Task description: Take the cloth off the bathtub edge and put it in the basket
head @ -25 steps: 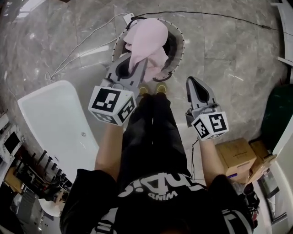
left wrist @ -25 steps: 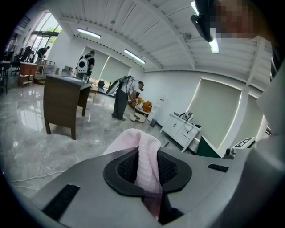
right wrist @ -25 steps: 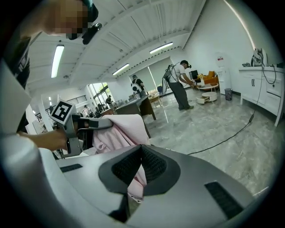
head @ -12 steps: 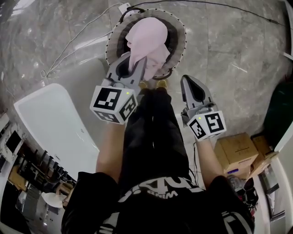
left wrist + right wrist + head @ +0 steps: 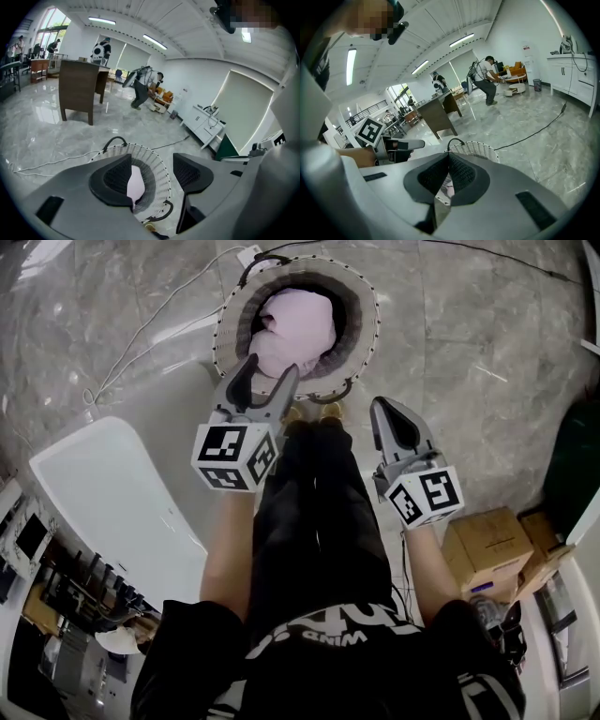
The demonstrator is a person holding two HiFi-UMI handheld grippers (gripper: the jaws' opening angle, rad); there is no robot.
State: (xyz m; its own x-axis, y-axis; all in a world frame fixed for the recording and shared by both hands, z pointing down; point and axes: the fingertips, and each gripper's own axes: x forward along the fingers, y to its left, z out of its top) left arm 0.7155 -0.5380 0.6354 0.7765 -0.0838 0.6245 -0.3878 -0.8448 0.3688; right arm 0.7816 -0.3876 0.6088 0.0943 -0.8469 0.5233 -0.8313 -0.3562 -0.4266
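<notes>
Release step: the cloth (image 5: pixel 296 326) lies in the basket (image 5: pixel 367 307), the left gripper (image 5: pixel 269 371) over its near rim, jaws just opened and empty, the right gripper (image 5: pixel 384 409) beside the basket with jaws together; next, probably just lifting clear.

Two tongs (image 5: pixel 272 367) (image 5: pixel 382 409), one cloth (image 5: pixel 295 320), one basket (image 5: pixel 366 296), one bathtub (image 5: pixel 112 493)

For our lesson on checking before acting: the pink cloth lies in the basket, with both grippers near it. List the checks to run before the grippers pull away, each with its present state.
1. Cloth off the bathtub: ok.
2. Cloth inside the basket, none over its rim: ok.
3. Left gripper jaws, which have just been opening, stand apart with no cloth between them: ok.
4. Right gripper shut, holding nothing: ok.
5. Cloth resting on the basket's bottom: cannot tell.
</notes>
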